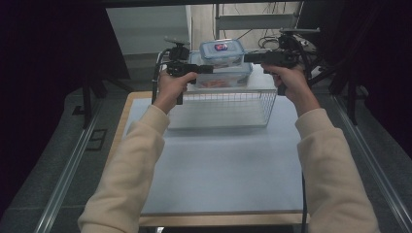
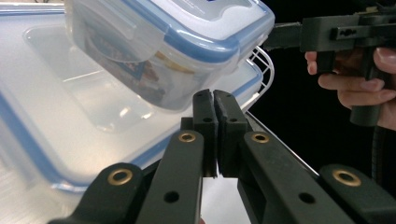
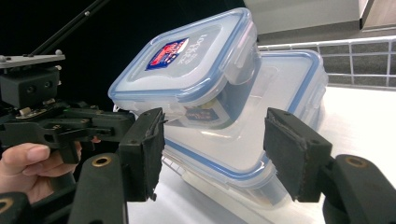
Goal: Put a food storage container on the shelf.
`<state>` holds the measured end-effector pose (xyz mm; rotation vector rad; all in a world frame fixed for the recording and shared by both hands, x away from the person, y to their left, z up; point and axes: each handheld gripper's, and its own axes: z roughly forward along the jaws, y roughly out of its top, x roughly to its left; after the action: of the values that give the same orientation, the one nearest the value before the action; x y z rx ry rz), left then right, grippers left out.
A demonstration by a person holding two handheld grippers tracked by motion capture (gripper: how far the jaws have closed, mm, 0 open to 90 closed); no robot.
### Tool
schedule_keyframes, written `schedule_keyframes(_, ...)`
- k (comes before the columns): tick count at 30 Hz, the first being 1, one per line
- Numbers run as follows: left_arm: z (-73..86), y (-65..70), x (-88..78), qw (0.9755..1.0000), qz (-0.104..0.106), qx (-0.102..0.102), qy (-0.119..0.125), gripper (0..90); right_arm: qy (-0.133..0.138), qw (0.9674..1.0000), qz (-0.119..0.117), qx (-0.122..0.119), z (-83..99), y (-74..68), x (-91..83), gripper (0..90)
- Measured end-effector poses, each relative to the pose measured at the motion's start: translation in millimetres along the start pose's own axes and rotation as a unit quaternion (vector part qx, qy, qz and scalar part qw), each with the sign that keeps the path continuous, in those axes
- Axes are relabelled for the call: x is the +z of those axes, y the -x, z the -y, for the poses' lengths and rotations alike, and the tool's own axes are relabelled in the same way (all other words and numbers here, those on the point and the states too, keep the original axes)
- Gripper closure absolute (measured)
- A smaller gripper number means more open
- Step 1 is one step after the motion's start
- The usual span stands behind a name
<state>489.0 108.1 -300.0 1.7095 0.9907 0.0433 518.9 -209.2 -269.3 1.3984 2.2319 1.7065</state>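
Resting tilted on the lid of a larger lidded food container (image 3: 285,88) atop a white wire basket (image 1: 223,109), the small clear lidded food container (image 3: 187,65) has a blue seal, side clips and a red-and-blue label whose writing is too blurred to read. Its far end sits higher. The left gripper (image 2: 214,100) is clenched on nothing; the right gripper (image 3: 212,147) stands released, jaws apart before the small container.
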Motion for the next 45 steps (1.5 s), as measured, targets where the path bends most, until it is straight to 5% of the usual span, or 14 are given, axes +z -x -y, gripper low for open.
schedule_keyframes(26, -2.7, -7.9, 4.0, 0.9997, -0.007, -0.022, 0.002, 89.0, 0.001, 0.9999, -0.012, 0.006, 4.9, 6.7, -5.6, 38.0)
schedule_keyframes(35, 3.1, 2.1, -16.2, 0.9998, -0.001, -0.014, 0.011, 89.2, 0.004, 0.9998, -0.017, 0.003, 10.2, 5.7, -11.2, 37.4)
schedule_keyframes(45, 29.2, -2.8, -39.9, 0.9995, 0.002, -0.026, 0.017, 89.1, 0.007, 0.999, -0.045, 0.001, 33.8, 7.4, -15.6, 36.7)
